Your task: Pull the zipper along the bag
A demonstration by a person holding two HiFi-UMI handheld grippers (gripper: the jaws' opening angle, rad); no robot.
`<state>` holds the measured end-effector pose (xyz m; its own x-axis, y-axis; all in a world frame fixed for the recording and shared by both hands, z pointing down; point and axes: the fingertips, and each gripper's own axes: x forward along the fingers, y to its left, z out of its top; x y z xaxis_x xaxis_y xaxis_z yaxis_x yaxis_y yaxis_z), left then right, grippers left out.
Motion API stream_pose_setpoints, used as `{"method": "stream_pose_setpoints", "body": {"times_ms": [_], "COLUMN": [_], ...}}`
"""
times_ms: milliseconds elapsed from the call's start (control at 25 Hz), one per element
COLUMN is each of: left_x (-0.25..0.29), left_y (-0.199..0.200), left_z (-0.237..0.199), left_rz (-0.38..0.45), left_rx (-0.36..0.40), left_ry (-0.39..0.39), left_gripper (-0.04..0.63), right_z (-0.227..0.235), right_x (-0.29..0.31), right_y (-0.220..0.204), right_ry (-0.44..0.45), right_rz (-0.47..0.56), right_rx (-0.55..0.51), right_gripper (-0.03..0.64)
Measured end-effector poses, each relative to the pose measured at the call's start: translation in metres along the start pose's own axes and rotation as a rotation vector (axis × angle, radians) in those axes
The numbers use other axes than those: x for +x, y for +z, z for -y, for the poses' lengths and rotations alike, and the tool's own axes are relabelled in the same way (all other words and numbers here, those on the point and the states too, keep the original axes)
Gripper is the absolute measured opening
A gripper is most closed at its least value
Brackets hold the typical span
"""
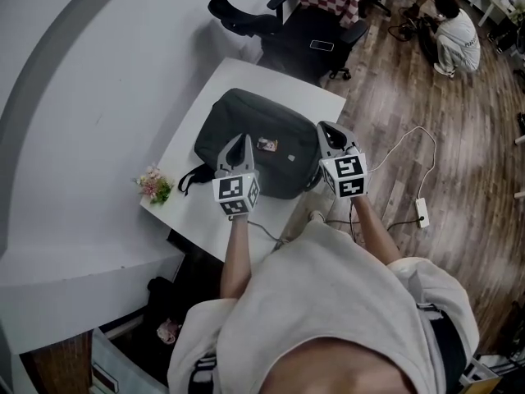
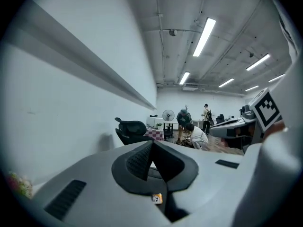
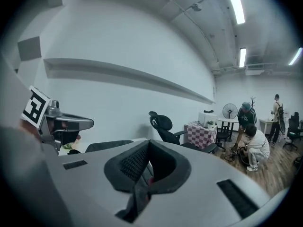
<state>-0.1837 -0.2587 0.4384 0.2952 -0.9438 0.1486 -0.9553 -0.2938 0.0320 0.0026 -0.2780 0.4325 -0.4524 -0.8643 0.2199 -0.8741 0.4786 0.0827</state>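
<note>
Bag (image 1: 246, 121) lies flat across table (image 1: 271, 80) (long axis left-to-right).

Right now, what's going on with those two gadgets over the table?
A person holds a two-jaw tool in each hand over a dark bag that lies on a white table. The left gripper and the right gripper both have their jaws together with nothing between them. They hang in the air and neither touches the bag, so no zipper is being pulled at this moment.

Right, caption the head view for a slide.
Left gripper and right gripper, both shut, above a dark bag on a white table.
</note>
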Motion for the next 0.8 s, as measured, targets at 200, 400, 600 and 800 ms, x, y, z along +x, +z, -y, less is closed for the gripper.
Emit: {"method": "stream_pose_setpoints", "body": {"times_ms": [200,400,600,800], "left_x": [-0.0008,-0.0023,-0.0005,-0.0013], "left_y": [-0.0024,-0.006,-0.0078,-0.008], "left_z": [-0.0022,-0.0001,0.0004,0.0035], "left_rz": [-0.002,-0.011,-0.018,-0.017], "left_rx": [-0.001,0.026,0.027,0.029], "left_ry": [0.01,0.01,0.01,0.005], "left_gripper": [0.026,0.026,0.026,0.026], "right_z": [0.0016,0.0006,-0.0008,-0.0011], "right_x": [0.0021,0.0021,0.0037,0.0028], "right_y": [0.0013,-0.0021,0.0023,0.0051], "right_ry": [0.005,0.002,0.008,0.012], "right_rz": [0.0,-0.015,-0.012,-0.003], "right_rx": [-0.003,-0.009,-0.018,-0.011], "right_gripper": [0.014,0.014,0.014,0.014]}}
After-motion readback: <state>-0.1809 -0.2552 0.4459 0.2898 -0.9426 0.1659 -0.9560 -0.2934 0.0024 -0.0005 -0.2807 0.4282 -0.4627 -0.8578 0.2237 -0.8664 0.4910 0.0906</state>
